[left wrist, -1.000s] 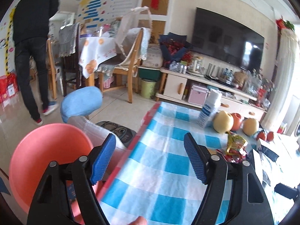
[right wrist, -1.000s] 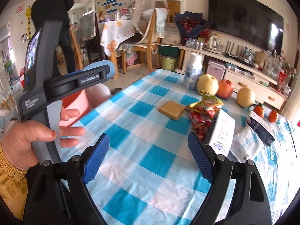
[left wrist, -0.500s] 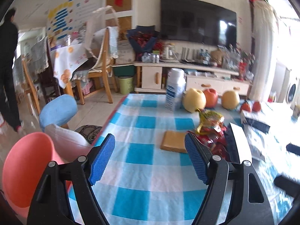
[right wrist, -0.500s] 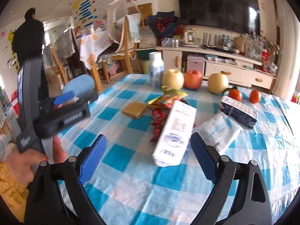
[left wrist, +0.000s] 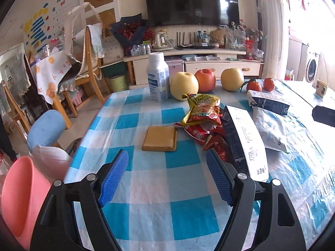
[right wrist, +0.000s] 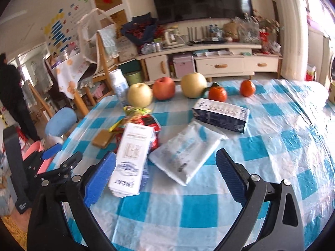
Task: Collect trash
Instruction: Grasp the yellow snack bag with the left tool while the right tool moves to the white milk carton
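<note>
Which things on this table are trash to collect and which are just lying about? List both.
Trash, by my guess:
- snack wrappers
- white carton
- dark blue carton
- white plastic pouch
- flat brown packet, perhaps

Lying about:
- three apples
- two oranges
- white bottle

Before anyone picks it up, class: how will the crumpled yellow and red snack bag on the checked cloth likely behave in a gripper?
The snack bag looks crumpled and creased, so it is probably floppy and will likely fold between the pads. It seems mostly empty, so likely light. Its glossy film may slip. Its edge seems to touch the white carton, so pulling it might nudge that.
</note>
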### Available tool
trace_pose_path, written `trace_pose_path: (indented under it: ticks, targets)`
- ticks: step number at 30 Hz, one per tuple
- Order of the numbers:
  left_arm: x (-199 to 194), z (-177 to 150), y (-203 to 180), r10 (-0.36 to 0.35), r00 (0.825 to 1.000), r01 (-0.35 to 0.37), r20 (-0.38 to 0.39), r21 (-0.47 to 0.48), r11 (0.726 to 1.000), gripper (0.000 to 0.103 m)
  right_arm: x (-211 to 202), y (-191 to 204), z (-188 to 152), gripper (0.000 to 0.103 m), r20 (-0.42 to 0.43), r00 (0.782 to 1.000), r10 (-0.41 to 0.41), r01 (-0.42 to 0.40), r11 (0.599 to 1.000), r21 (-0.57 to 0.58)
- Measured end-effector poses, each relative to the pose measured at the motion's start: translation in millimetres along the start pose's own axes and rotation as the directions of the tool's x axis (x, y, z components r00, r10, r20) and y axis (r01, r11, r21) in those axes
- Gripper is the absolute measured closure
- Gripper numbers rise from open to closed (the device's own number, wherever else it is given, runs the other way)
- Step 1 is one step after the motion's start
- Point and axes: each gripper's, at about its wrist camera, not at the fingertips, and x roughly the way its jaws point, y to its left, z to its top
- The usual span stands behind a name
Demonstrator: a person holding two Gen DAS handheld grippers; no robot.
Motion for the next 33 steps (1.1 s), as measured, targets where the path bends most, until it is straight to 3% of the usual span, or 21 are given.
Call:
trace_pose_path:
  ticks: [3,8,14,19,23,25,27,33]
  targets:
    - [7.7,4.2,0.7,-0.015,1.000,0.015,-0.012,-0.009,1.000,0.026,7.4,-20.6,3.9,0.007,-0.024,0.999,0.035,-0.033,0.996,0.079]
    - [23.2,18.4,1.2,-0.064,0.997,0.063,-0.032,-0.039,0.997,0.026,31.7,-20.9,-1.0,0.007,-0.096,0.976,0.193,-0.176,0.971,0.162]
    - [54.2,54.2,-6.6,-0.167,0.984,0.161,-0.060,-0.089,0.983,0.026,49.3,23.0,-11.9,0.007,-0.179,0.958,0.224,-0.220,0.974,0.042]
    - [94.1,87.8,-26.4,-0.227,0.967,0.214,-0.113,-0.114,0.970,0.026,56.4,37.5,-16.9,0.007,-0.201,0.954,0.224,-0.229,0.973,-0.004]
    - [125.5,98.2,-46.0,-0.214,0.959,0.200,-0.186,-0.092,0.975,0.028,66.7,32.6,-20.4,0.013,-0.226,0.938,0.263,-0.256,0.965,0.064]
    - [141.0,99.8,-53.7,-0.192,0.953,0.179,-0.232,-0.077,0.981,0.035,70.6,31.4,-20.8,0.022,-0.235,0.932,0.274,-0.263,0.962,0.079]
    - [157.1,99.1,-56.8,-0.169,0.943,0.153,-0.287,-0.078,0.985,0.044,74.7,29.4,-21.8,0.023,-0.249,0.925,0.288,-0.271,0.957,0.101]
    - [166.6,99.8,-52.0,-0.173,0.940,0.144,-0.293,-0.117,0.983,0.050,80.3,24.7,-23.8,0.023,-0.255,0.920,0.296,-0.269,0.953,0.138]
